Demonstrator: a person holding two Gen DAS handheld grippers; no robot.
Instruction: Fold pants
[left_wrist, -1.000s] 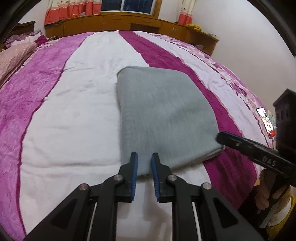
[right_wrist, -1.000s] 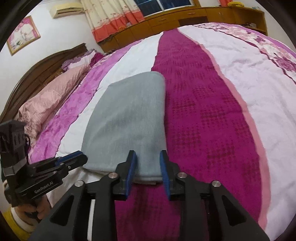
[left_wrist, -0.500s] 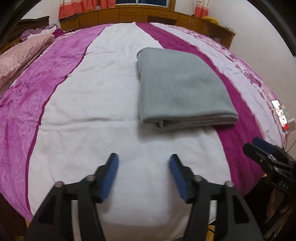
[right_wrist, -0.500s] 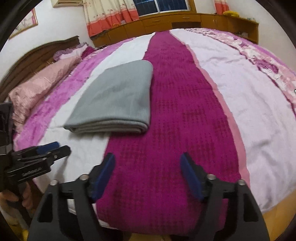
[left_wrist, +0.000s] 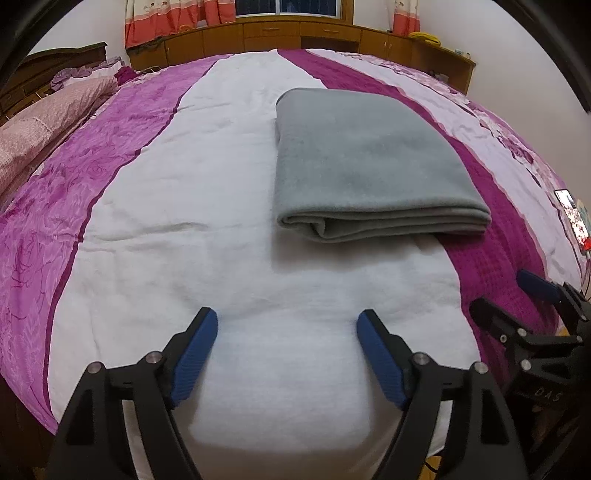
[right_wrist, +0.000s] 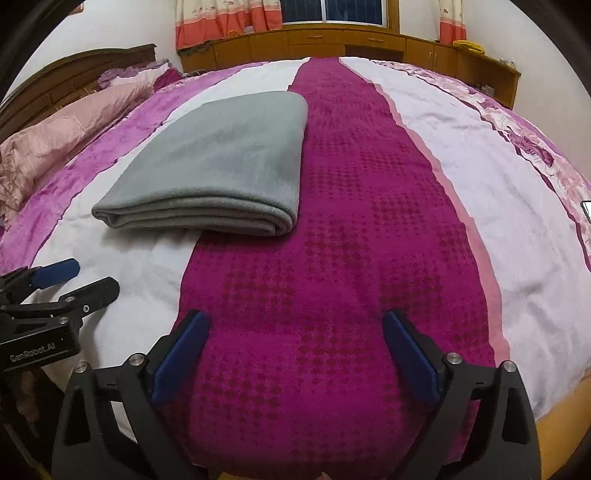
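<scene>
The grey pants (left_wrist: 362, 162) lie folded into a flat rectangle on the bed, its layered edge facing me; they also show in the right wrist view (right_wrist: 218, 170). My left gripper (left_wrist: 287, 319) is open and empty, hovering over the white stripe well short of the pants. My right gripper (right_wrist: 295, 321) is open and empty over the dark magenta stripe, to the right of and short of the pants. Each gripper shows in the other's view: the right one at the right edge (left_wrist: 517, 295), the left one at the left edge (right_wrist: 77, 280).
The bedspread (left_wrist: 147, 229) has purple, white and magenta stripes. Pink pillows (right_wrist: 62, 133) and a dark headboard are at the left. Wooden cabinets (right_wrist: 332, 44) and curtains line the far wall. A phone (left_wrist: 570, 214) lies near the bed's right edge.
Both grippers let go of the pants' near edge, opened wide and pulled back towards the bed's near edge. The folded pants stay lying flat.
</scene>
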